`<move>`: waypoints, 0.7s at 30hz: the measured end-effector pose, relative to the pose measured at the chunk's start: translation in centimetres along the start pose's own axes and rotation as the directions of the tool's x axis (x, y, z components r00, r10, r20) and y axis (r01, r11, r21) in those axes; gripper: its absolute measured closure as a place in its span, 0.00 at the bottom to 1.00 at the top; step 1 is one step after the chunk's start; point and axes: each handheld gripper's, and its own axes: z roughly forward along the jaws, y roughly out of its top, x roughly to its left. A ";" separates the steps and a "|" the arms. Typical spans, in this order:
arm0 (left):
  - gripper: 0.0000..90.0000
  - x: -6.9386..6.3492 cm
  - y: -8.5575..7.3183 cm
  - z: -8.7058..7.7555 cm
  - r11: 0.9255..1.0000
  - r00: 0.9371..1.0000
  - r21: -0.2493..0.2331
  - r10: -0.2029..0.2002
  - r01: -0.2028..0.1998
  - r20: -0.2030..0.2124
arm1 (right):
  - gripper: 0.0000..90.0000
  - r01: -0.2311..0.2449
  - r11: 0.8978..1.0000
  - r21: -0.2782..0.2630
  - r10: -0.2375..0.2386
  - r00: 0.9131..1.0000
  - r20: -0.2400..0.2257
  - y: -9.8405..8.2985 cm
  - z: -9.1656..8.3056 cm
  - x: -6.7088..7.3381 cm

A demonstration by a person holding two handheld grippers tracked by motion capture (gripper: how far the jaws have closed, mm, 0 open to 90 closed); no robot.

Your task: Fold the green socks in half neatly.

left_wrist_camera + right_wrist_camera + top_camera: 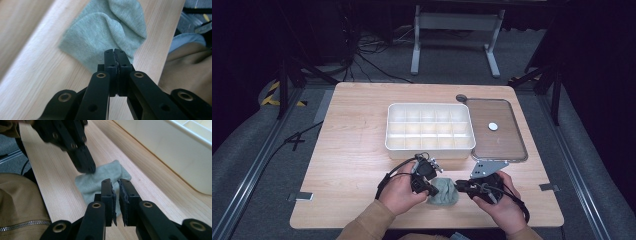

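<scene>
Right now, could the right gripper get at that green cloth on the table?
Probably yes: the right gripper hangs just over the green cloth, jaws slightly apart, nothing between. The left gripper sits at the cloth's far edge.

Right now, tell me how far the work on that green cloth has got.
Done so far: the green cloth lies bunched on the table near the front edge, between both hands. In hand: the left claw is shut at the cloth's edge, apparently pinching it; the right claw, jaws slightly apart, sits over the other side. Left: the divided tray looks empty, and the cloth has gone nowhere yet.
</scene>
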 end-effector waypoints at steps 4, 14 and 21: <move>1.00 -0.1 0.3 1.3 0.999 1.000 0.034 0.017 -0.017 0.012 | 0.92 -0.002 1.000 0.009 0.002 1.000 -0.006 0.0 0.5 0.2; 1.00 0.1 0.3 1.8 1.000 0.999 0.025 -0.012 0.011 0.036 | 0.92 -0.006 1.000 0.014 0.006 1.000 0.006 0.4 3.0 0.7; 1.00 0.1 0.2 1.7 1.000 0.999 0.022 -0.011 0.010 0.035 | 0.92 -0.016 0.998 0.064 0.014 1.000 0.028 -0.3 4.7 0.3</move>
